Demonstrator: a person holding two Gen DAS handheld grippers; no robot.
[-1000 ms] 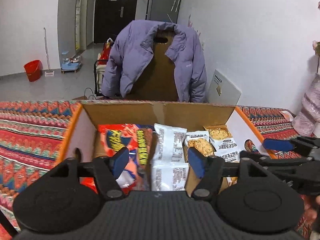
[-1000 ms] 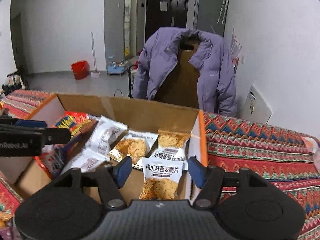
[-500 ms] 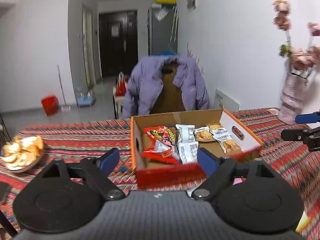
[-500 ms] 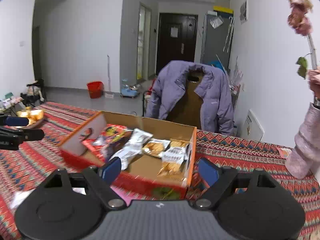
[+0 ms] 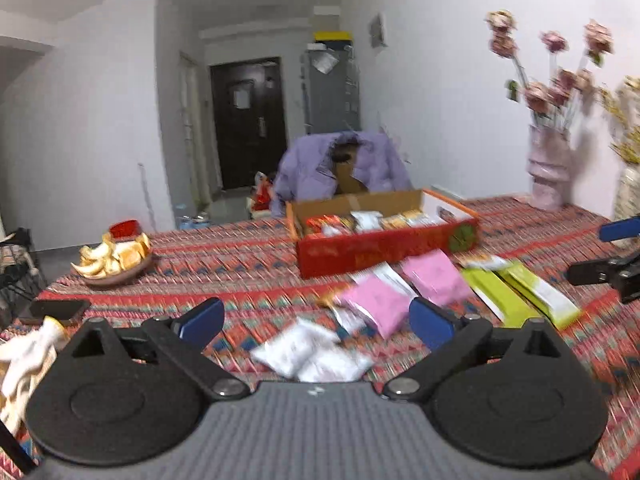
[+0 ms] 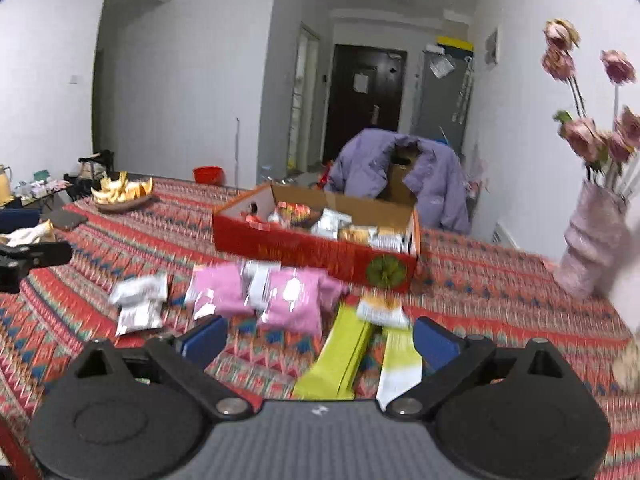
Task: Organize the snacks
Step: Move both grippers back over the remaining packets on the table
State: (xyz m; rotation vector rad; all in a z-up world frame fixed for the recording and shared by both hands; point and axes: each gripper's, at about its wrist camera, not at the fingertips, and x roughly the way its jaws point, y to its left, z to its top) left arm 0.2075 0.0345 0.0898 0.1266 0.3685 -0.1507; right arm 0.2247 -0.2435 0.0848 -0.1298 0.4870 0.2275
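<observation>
Working from the left end of the table (image 5: 248, 264), we noted a bowl of orange peel (image 5: 114, 256) near that edge, a dark flat object (image 5: 60, 309) and a white glove (image 5: 28, 354) at the near left corner, all well apart from the snacks. Our left gripper (image 5: 316, 322) was spread wide with nothing between its blue pads, hovering above two white sachets (image 5: 310, 354) that lay nearest the front edge; we judged these light, crinkly and slippery, best pinched across a sealed end seam and not over the puffed middle. Next to the right lay two pink packets (image 6: 260, 296), soft and pillow-like, with white-labelled pouches tucked between and partly under them, so we expected them to shift together if one were dragged. Behind them, toward the middle of the table, stood the red carton (image 5: 386, 250), already holding red, white and yellow packets along its length; its near wall rose above the loose packets and would have to be cleared from above. Further right, two long green packs (image 6: 352, 354) lay side by side, pointing toward the front edge, with a small orange-and-white packet (image 6: 380, 308) touching their far ends; these looked stiffer and flatter, and a grip across the narrow width seemed safest. Our right gripper (image 6: 320, 340) was likewise parted and held nothing, poised over the green packs. At the far right edge a pink vase (image 6: 592, 248) of dried flowers stood tall and looked easy to tip.
</observation>
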